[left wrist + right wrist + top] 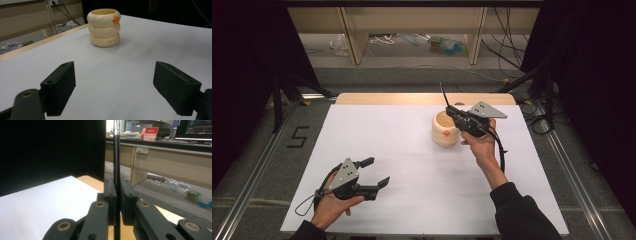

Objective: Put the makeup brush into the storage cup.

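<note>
Over the ringed cup (pixel 445 129) I see my right hand-held gripper (pixel 457 116) pinching a thin black rod (pixel 116 157); left hand-held gripper (pixel 377 172) spread, well apart on worktop (pixel 412 165).

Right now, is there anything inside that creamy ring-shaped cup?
The cup looks hollow and open on top. The high view shows only some pale inner wall; its bottom is hidden. The right gripper holds a thin black stick above it, not visibly inside.

Ringed cup (pixel 445 129) sole obstacle; white table (pixel 377 135) open all around.
</note>
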